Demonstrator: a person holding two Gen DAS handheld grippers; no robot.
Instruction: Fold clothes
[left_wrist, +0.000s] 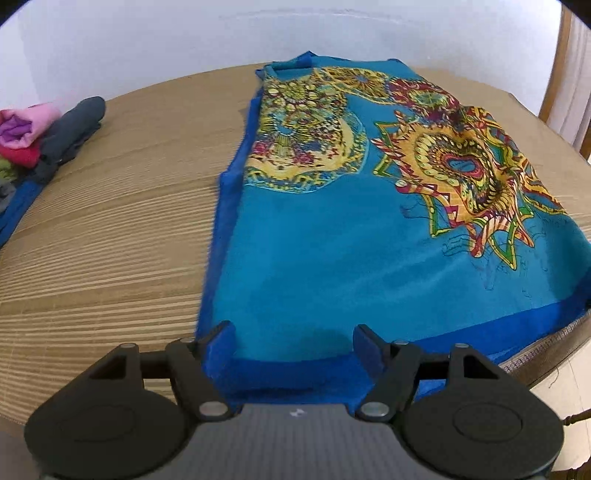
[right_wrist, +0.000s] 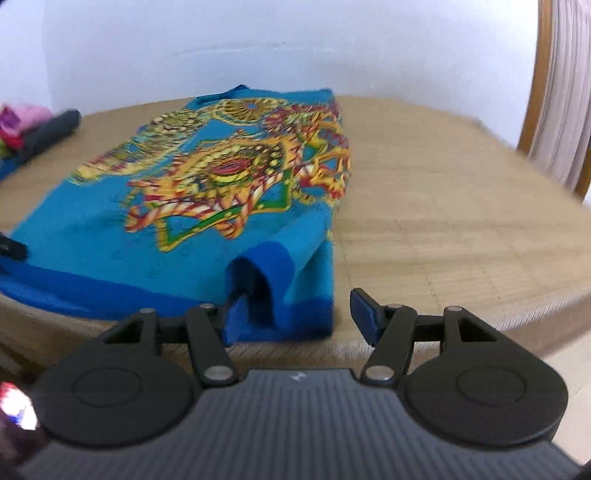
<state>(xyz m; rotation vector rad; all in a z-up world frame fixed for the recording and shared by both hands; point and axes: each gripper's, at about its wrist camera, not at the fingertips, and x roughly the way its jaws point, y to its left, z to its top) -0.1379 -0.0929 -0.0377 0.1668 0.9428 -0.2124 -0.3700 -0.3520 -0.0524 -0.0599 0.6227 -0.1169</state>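
Left of the blue garment (left_wrist: 314, 229), a pile of folded clothes (left_wrist: 40, 144) sits at the wooden table's (left_wrist: 110, 240) far left edge. The garment (bright yellow and red print) lies flat mid-table. At its near hem, the left gripper (left_wrist: 293, 343) stands spread wide over the dark blue border; rightward, the right gripper (right_wrist: 295, 312) gapes around the hem's right corner.

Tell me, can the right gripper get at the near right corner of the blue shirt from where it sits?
Probably yes. The right gripper is open, and the shirt corner at the table edge already sits between its fingers. Nothing else lies in the way.
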